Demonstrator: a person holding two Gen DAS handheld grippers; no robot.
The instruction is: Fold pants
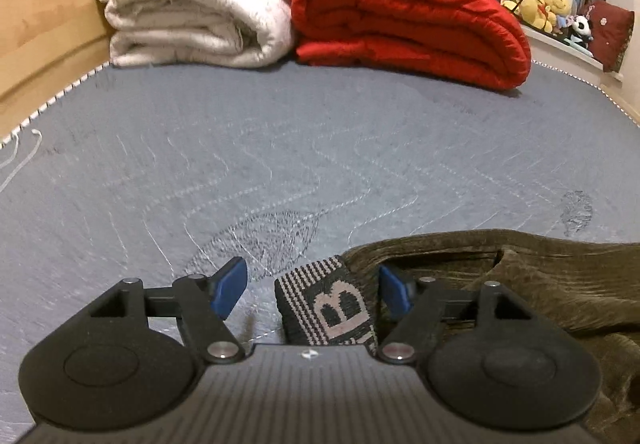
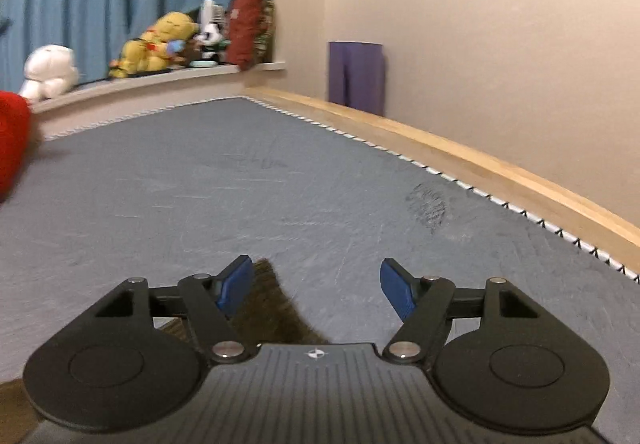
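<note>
Olive-brown velvety pants (image 1: 540, 284) lie on the grey mattress (image 1: 280, 148) at the lower right of the left wrist view. Their striped elastic waistband (image 1: 332, 304), marked with a letter B, sticks up between the blue pads of my left gripper (image 1: 314, 290). The jaws stand wide and neither pad presses on the band. In the right wrist view my right gripper (image 2: 318, 290) is open over the mattress (image 2: 280, 184). A dark corner of the pants (image 2: 276, 308) lies just inside its left pad (image 2: 236, 288), apart from the right one.
A folded white blanket (image 1: 192, 4) and a folded red quilt (image 1: 408, 24) lie at the far end of the mattress. Plush toys (image 2: 156, 40) and a red cushion (image 2: 248, 28) line the sill under a blue curtain. A wooden bed rail (image 2: 480, 160) runs along the right edge.
</note>
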